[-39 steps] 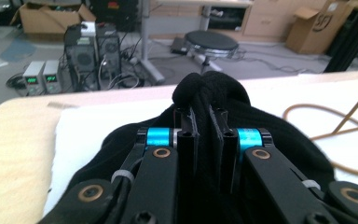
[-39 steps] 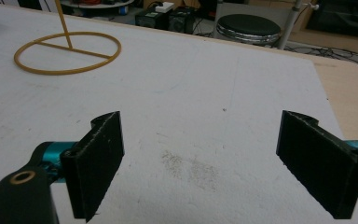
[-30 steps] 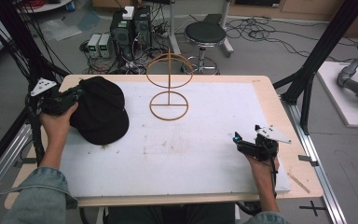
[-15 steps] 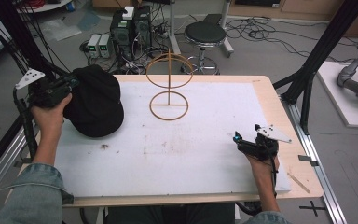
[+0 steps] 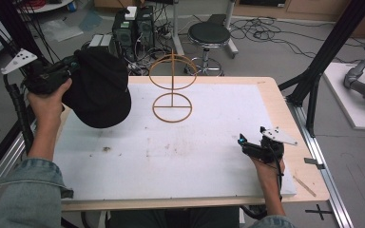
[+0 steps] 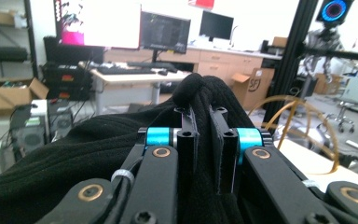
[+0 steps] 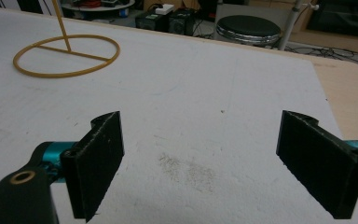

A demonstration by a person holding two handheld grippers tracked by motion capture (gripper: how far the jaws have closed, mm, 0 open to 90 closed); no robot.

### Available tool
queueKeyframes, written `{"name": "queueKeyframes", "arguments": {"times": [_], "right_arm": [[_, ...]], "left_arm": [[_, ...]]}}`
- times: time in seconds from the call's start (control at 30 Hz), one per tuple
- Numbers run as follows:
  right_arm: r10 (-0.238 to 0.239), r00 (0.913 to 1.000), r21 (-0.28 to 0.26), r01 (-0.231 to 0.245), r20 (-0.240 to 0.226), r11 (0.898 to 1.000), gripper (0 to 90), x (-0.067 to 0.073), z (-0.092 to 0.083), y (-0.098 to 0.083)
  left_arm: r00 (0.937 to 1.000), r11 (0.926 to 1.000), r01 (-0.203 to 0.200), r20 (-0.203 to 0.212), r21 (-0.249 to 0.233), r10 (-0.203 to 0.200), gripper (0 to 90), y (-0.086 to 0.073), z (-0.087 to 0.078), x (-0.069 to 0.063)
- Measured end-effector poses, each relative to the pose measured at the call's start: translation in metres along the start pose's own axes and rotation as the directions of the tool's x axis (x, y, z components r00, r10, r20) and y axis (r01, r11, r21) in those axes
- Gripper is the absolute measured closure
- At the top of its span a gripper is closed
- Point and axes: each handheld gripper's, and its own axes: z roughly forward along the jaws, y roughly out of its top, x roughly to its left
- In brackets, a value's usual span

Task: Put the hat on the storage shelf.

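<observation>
Hanging from the left gripper point(image 5: 71, 66), the black hat point(image 5: 97, 90) was above the table's point(image 5: 275, 102) far-left corner in the high view, clear of the surface; the wire stand point(image 5: 172, 85) lay to its right, nearer this hand than the right gripper point(image 5: 247, 145), which rested near the front-right edge. Left gripper view: 2 jaws were pressed together, pinching a fold of hat fabric point(image 6: 200, 93), stand point(image 6: 307, 126) ahead-right. Right gripper view: jaws were spread, nothing between them, the stand's base ring point(image 7: 67, 56) far ahead-left.

Denim sleeves; black gripper point(image 7: 200, 163) w/ cyan fittings, brass screws.
</observation>
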Motion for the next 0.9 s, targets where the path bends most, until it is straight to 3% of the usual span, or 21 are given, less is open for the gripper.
{"name": "queueKeyframes", "arguments": {"times": [0.3,0.6,0.9], "right_arm": [[-0.002,1.0,0.0,0.002,-0.001,1.0,14.7,0.0,0.0,0.0],[0.01,0.9999,0.0,-0.01,-0.004,1.0,14.7,0.0,0.0,0.0],[0.006,1.0,-0.001,-0.006,-0.002,1.0,14.7,-0.001,-0.001,0.0]], "left_arm": [[0.9987,0.9992,0.009,0.05,-0.04,-0.008,83.0,0.029,0.013,-0.016],[0.9955,0.9971,0.017,0.094,-0.074,-0.01,83.0,0.044,0.023,-0.028],[0.9867,0.9937,0.041,0.161,-0.105,-0.024,83.0,0.056,0.04,-0.041]]}}
